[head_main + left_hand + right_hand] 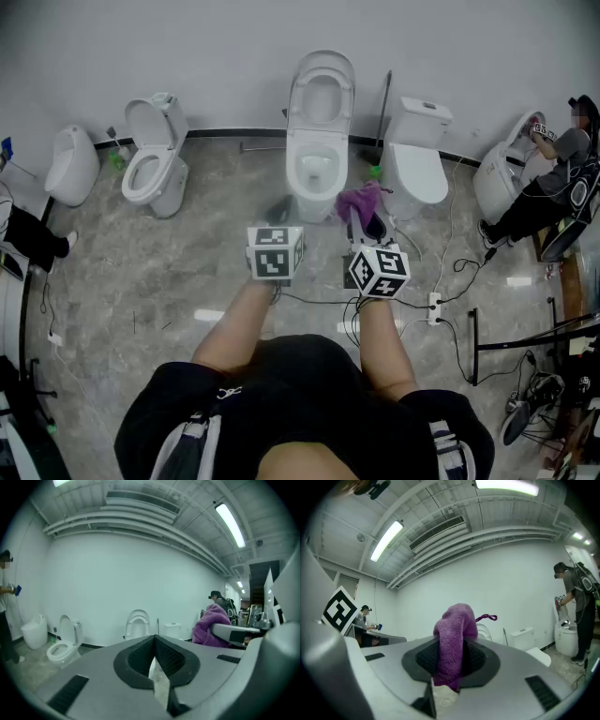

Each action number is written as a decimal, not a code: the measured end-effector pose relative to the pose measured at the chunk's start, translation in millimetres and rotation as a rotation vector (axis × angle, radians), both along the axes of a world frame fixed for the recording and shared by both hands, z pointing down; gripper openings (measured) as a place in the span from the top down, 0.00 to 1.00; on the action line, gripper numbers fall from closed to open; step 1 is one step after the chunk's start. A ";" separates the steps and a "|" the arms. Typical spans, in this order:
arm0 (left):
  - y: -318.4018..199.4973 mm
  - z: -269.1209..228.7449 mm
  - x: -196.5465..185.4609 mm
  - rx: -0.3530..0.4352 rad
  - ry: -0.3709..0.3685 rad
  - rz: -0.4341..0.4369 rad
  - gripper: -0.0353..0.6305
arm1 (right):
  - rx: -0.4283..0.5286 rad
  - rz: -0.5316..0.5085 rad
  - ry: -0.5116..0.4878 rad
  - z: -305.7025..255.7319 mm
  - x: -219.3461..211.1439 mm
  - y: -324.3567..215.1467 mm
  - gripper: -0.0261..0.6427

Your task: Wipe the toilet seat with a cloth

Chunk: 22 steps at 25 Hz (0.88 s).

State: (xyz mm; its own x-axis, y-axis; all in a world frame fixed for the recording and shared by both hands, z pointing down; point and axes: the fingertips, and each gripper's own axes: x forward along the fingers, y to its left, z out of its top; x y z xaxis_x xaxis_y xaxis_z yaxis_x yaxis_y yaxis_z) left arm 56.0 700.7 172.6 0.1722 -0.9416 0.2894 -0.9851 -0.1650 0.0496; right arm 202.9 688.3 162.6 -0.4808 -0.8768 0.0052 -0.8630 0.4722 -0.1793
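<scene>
A grey marbled floor fills most of the head view, under a white wall across the top. Along the wall stands a row of white toilets. The middle toilet, upper centre, has its lid raised. Another toilet with its lid up sits to its left, and a closed one to its right. At the right edge a person crouches by a further toilet.

The left tool, centre frame just below the middle toilet, is clenched with nothing between its jaws. The right tool beside it grasps a purple cloth, which bunches up above the jaws, apart from the toilet's bowl.
</scene>
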 end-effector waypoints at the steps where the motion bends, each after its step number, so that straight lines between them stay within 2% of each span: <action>1: 0.6 2.1 -2.6 -0.001 -0.003 -0.001 0.95 | -0.001 0.003 -0.001 1.0 -1.3 1.5 0.82; 12: 1.0 11.9 -24.5 -0.013 0.025 -0.015 0.95 | -0.010 -0.009 0.030 7.8 -24.8 2.3 0.82; 22: -2.2 21.1 -62.0 -0.040 0.059 -0.015 0.95 | -0.032 0.014 0.033 14.3 -56.2 -3.6 0.82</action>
State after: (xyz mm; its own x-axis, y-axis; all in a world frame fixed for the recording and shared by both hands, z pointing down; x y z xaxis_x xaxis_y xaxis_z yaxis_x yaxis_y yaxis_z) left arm -5.9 698.5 193.8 0.1758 -0.9322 0.3163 -0.9826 -0.1469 0.1134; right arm 146.7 684.8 177.0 -0.4675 -0.8827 0.0488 -0.8753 0.4545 -0.1650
